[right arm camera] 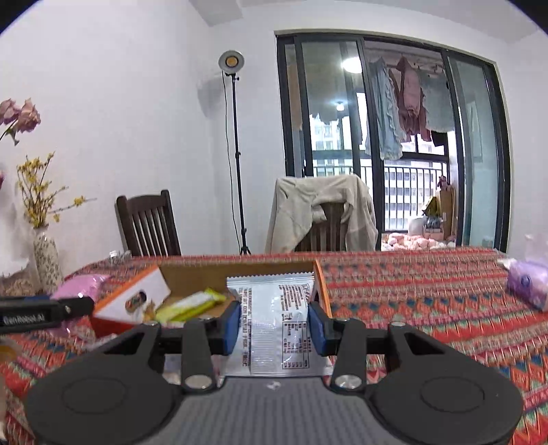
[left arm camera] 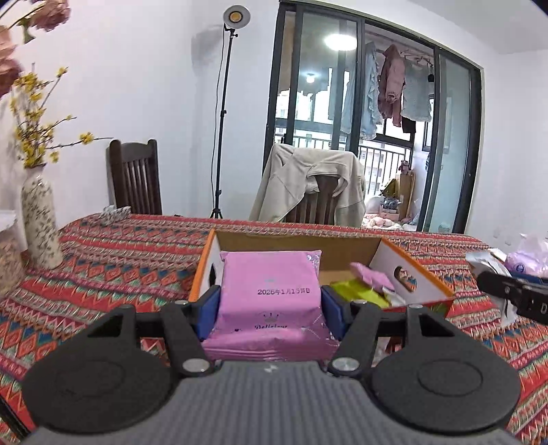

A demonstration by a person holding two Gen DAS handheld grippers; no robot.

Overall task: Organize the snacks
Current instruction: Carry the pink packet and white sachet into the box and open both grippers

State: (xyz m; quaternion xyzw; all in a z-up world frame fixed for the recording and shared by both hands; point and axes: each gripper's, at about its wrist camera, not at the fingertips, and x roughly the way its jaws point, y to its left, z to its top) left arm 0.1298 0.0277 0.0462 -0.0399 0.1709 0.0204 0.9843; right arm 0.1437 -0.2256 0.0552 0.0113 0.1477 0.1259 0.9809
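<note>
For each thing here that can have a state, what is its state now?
left gripper: shut on the pink packet, held above the table.
right gripper: shut on the silver packet.
cardboard box: open on top, green packet inside.
floor lamp: lit.

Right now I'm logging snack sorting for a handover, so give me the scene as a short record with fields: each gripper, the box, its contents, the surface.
left gripper: shut on pink packet, fingers pressing its sides
right gripper: shut on silver packet
cardboard box: open-topped, orange-edged, ahead of both grippers
box contents: yellow-green packet; small pink packet
surface: table with patterned red cloth
nearby: floral vase at left
</note>
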